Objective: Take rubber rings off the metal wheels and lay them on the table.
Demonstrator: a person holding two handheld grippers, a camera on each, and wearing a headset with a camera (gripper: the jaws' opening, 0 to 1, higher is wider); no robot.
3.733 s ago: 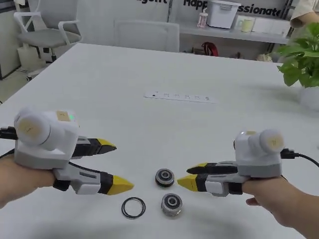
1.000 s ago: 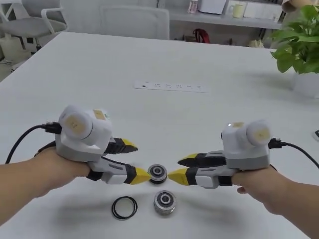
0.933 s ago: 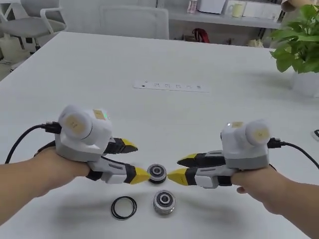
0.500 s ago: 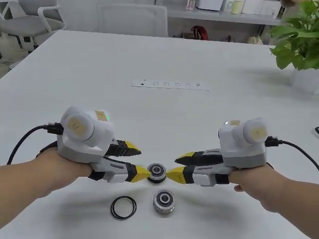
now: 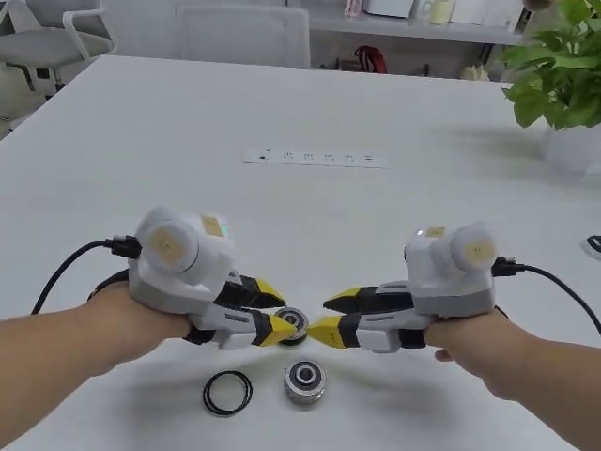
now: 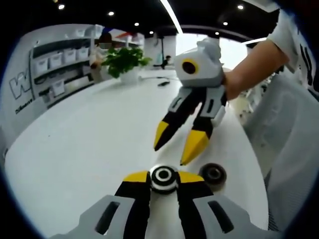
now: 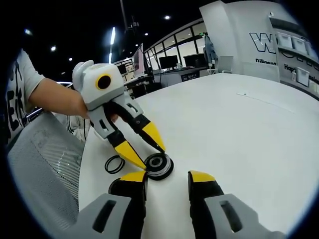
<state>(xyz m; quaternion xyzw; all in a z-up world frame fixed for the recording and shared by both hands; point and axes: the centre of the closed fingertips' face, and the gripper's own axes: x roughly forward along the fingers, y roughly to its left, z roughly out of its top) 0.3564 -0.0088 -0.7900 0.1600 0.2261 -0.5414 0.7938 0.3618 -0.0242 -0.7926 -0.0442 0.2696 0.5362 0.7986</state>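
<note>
My left gripper [image 6: 163, 178] clamps the stiff wheel [image 6: 163, 181] at lower centre, my right gripper [image 7: 167, 178] gapes beside it, and I'd pinch its stretchy ring [image 7: 168, 171] at the rim.

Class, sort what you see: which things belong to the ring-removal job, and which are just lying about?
Job: left gripper, right gripper, gripped wheel, second wheel, loose rubber ring.
Lying about: power strip, potted plant, chair.
</note>
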